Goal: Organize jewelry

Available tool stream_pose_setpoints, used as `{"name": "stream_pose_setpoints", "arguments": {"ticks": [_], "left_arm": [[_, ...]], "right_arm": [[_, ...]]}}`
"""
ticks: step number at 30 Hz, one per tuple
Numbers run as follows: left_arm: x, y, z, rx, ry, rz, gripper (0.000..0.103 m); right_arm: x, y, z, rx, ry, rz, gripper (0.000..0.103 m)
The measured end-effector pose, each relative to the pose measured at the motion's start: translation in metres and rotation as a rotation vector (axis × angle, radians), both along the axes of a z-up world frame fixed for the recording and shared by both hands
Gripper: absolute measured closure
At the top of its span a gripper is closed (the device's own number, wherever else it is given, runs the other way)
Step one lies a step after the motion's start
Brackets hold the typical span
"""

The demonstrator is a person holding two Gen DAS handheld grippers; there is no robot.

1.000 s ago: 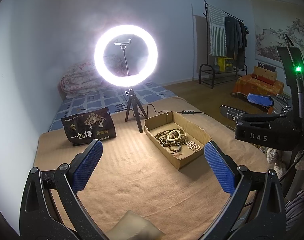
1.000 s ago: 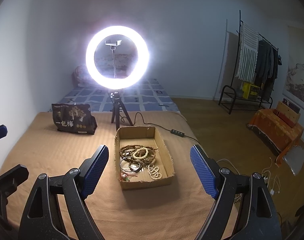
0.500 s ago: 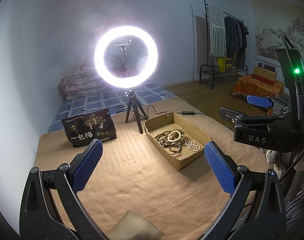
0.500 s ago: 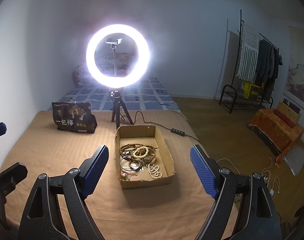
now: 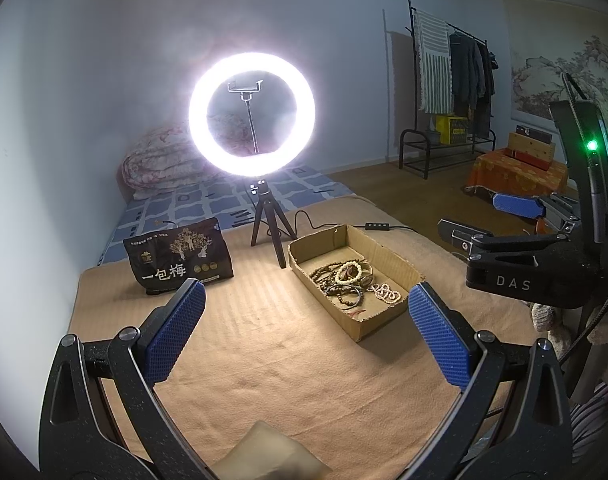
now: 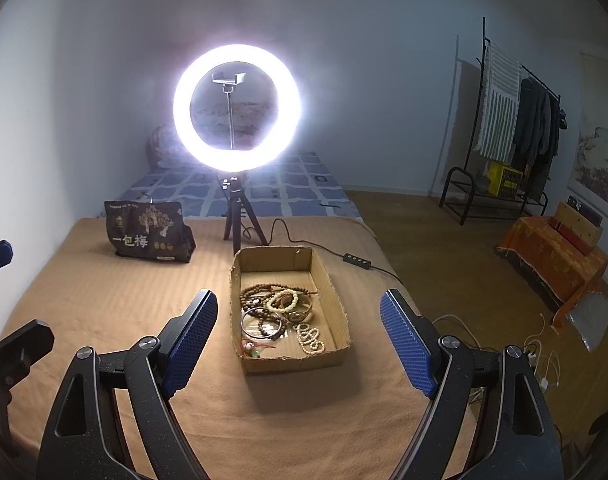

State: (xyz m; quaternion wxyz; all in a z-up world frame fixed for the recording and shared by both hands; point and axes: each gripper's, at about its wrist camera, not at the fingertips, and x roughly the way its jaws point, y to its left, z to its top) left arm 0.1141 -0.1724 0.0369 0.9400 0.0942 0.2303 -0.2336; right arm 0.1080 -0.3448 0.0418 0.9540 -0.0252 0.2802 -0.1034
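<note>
Open cardboard box (image 6: 335,312) on the tan blanket (image 6: 104,304) of the bed, toward the right edge, short end torn and ragged at the rim. Inside, a tangled heap of jewelry (image 6: 280,314): dark brown wooden bead strands coiled at the far side, a cream bead bracelet (image 6: 283,300) lying on top of them, a thin metal bangle (image 6: 262,324) overlapping dark beads, a small white bead chain (image 6: 309,338) loose near the front right corner, a bit of red and green cord at the front left. All of it within the box, none on the blanket.

Left claw (image 5: 304,332) held above the blanket, blue pads wide apart, gripping nothing, box just beyond its right finger. Right claw (image 6: 298,340) likewise spread apart and bare, framing the box from the near end.

Behind the box, lit ring light (image 6: 236,107) on a small tripod; black snack bag (image 6: 148,236) standing toward the far left corner.
</note>
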Motion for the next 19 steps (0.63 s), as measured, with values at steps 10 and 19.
{"name": "stream_pose_setpoints", "arguments": {"ticks": [10,19], "left_arm": [[0.008,0.005,0.006,-0.028,0.000,0.048,0.000],[0.014,0.014,0.006,-0.054,0.014,0.086,0.000]], "right_arm": [[0.002,0.002,-0.003,-0.001,0.011,0.005,0.019],[0.002,0.004,-0.002,-0.006,0.013,0.006,0.019]]}}
